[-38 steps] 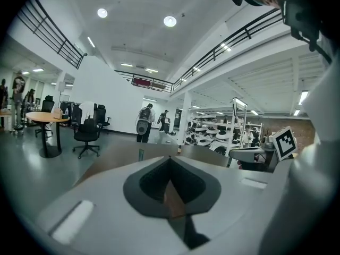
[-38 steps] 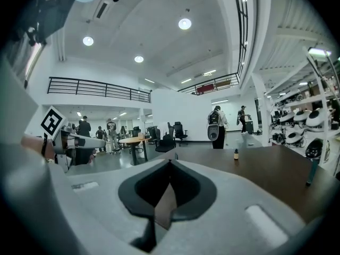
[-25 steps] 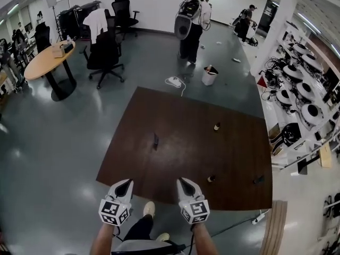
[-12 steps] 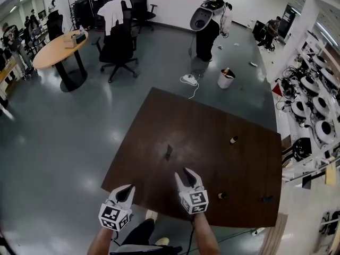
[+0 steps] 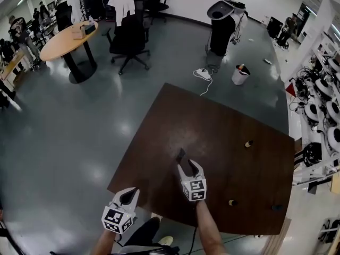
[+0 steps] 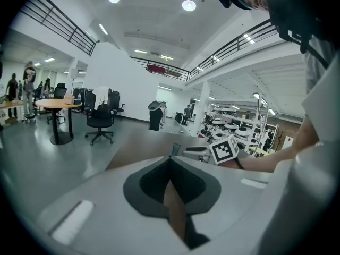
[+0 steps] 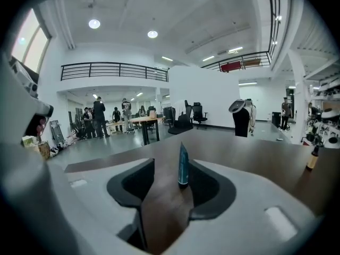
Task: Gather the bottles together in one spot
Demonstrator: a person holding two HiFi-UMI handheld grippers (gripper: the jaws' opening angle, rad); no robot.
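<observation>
A slim dark teal bottle (image 5: 181,154) stands upright on the brown table (image 5: 212,121). My right gripper (image 5: 190,165) reaches over the table just short of it. In the right gripper view the teal bottle (image 7: 183,166) stands between the tips of my right gripper (image 7: 171,167), close to the right jaw, with no pad pressing on it. Its jaws have just been opening. Three more small bottles stand apart: one far right (image 5: 247,143), one near the front (image 5: 231,202), one dark at the front right corner (image 5: 275,207). My left gripper (image 5: 129,192) hangs shut and empty at the table's near left edge.
A round wooden table (image 5: 66,39) and black office chairs (image 5: 129,39) stand on the grey floor beyond. A white bucket (image 5: 240,74) and a cable lie past the table's far edge. Shelves with equipment (image 5: 324,105) line the right side. People stand at the far left.
My right gripper has moved forward over the table up to the teal bottle, and its jaws have gone from shut to open. My left gripper has shifted only a little.
</observation>
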